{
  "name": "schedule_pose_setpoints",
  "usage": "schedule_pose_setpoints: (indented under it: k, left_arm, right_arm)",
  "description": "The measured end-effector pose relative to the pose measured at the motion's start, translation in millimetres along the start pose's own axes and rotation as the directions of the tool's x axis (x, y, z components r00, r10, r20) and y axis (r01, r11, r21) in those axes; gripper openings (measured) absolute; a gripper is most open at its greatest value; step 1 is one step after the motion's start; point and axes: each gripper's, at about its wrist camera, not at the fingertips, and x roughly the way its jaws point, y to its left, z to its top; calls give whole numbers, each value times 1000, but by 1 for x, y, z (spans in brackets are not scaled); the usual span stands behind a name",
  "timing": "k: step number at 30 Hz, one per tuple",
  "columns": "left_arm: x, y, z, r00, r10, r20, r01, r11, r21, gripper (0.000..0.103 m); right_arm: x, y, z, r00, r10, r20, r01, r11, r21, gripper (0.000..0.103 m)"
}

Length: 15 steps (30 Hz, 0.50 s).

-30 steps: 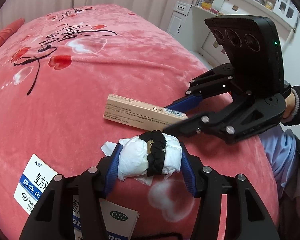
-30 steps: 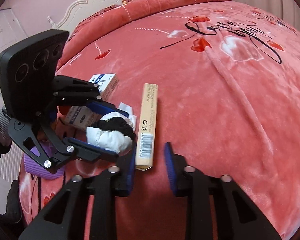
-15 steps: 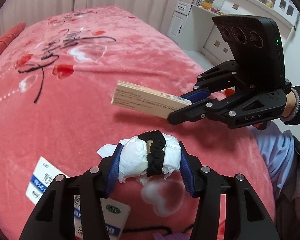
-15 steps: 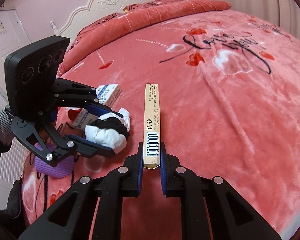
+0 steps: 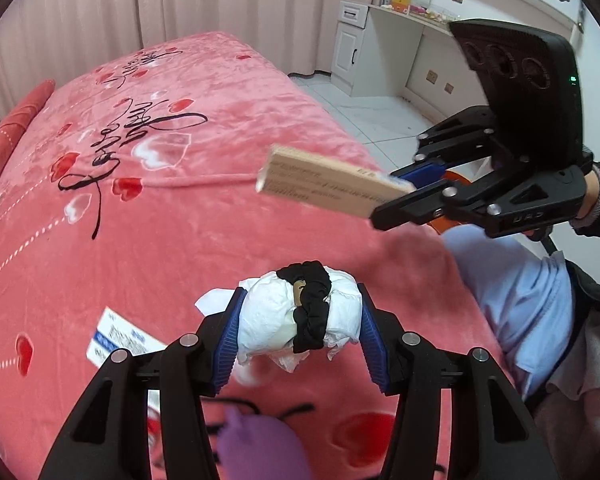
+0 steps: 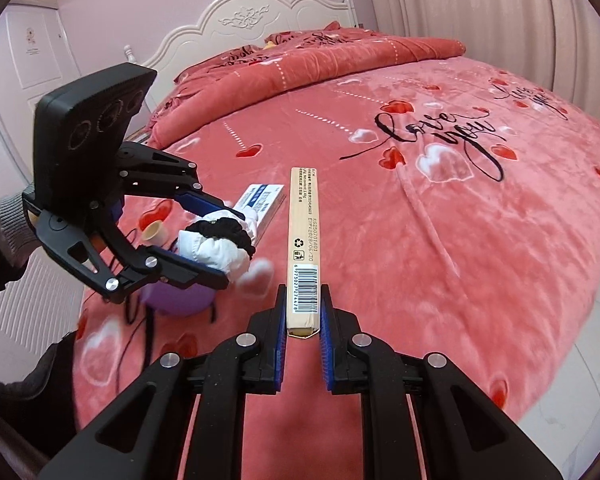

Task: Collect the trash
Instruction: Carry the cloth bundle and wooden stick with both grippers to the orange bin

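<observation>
A crumpled white tissue wad (image 5: pixel 296 316) ringed by a black scrunchie (image 5: pixel 310 306) is pinched above the bed, and a long tan carton (image 6: pixel 303 240) with a barcode juts out level, gripped at one end.

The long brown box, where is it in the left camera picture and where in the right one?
Left wrist view: the long brown box floats above the bed, right of centre, one end pinched by the right gripper.
Right wrist view: it points straight away in the middle, its barcode end between that gripper's fingers.
Shared landmark: the white tissue wad with a black hair tie, held in the left gripper.
</observation>
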Motion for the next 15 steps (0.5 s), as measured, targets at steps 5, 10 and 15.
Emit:
schedule_pose_setpoints:
  k: [5, 10, 15]
  left_arm:
    - [-14, -46, -5, 1000, -5, -13, 5, 1000, 25, 54]
    - [-18, -88, 4, 1000, -29, 0, 29, 998, 58, 54]
    - [-9, -135, 23, 997, -77, 15, 74, 991, 115, 54]
  right_arm:
    - [-43, 14, -34, 1000, 0, 17, 0, 1000, 18, 15]
    - [-82, 14, -64, 999, -19, 42, 17, 998, 60, 15]
    - [-126, 6, -96, 995, -65, 73, 57, 993, 105, 15]
